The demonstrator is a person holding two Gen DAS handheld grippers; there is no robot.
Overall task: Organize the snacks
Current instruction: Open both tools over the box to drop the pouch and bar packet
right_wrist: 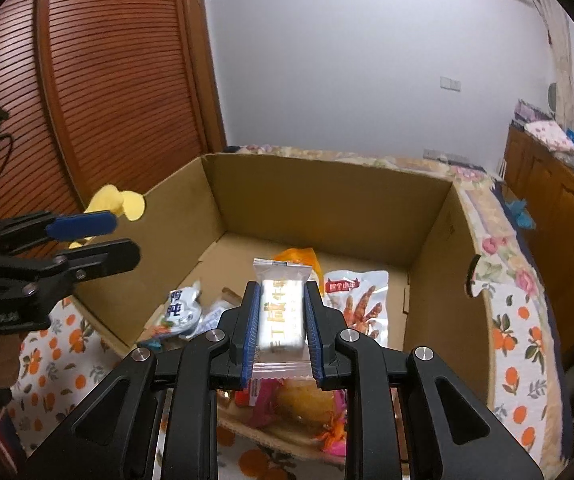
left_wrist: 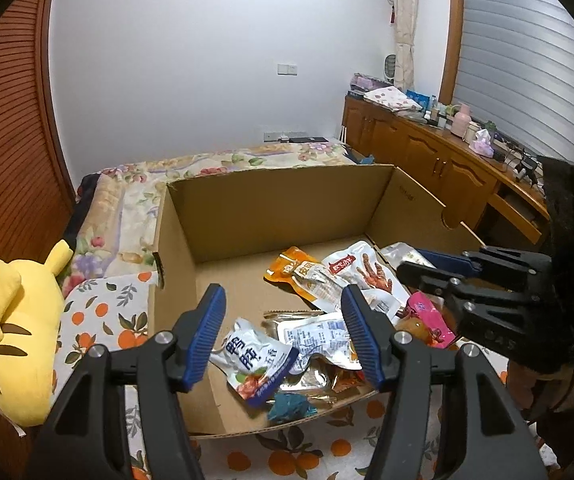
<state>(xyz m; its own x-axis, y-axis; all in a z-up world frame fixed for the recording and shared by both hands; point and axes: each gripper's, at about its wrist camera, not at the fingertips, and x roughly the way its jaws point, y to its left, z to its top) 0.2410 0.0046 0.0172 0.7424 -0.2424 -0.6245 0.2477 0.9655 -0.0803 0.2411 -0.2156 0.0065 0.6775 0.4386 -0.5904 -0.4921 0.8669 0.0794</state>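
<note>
An open cardboard box (left_wrist: 271,204) on the bed holds several snack packets: a white and blue one (left_wrist: 253,360), an orange one (left_wrist: 293,266), a chicken-feet packet (left_wrist: 367,272) and a pink one (left_wrist: 427,314). My left gripper (left_wrist: 283,334) is open and empty above the box's near side. My right gripper (right_wrist: 281,326) is shut on a white wrapped snack bar (right_wrist: 281,316) and holds it above the box (right_wrist: 327,208). The right gripper also shows in the left wrist view (left_wrist: 435,270), over the box's right side. The left gripper shows in the right wrist view (right_wrist: 99,236).
A yellow plush toy (left_wrist: 19,332) lies left of the box on an orange-print cloth (left_wrist: 103,320). A floral quilt (left_wrist: 215,164) lies behind the box. A wooden sideboard (left_wrist: 439,152) with clutter stands to the right, a slatted wooden door (right_wrist: 99,80) to the left.
</note>
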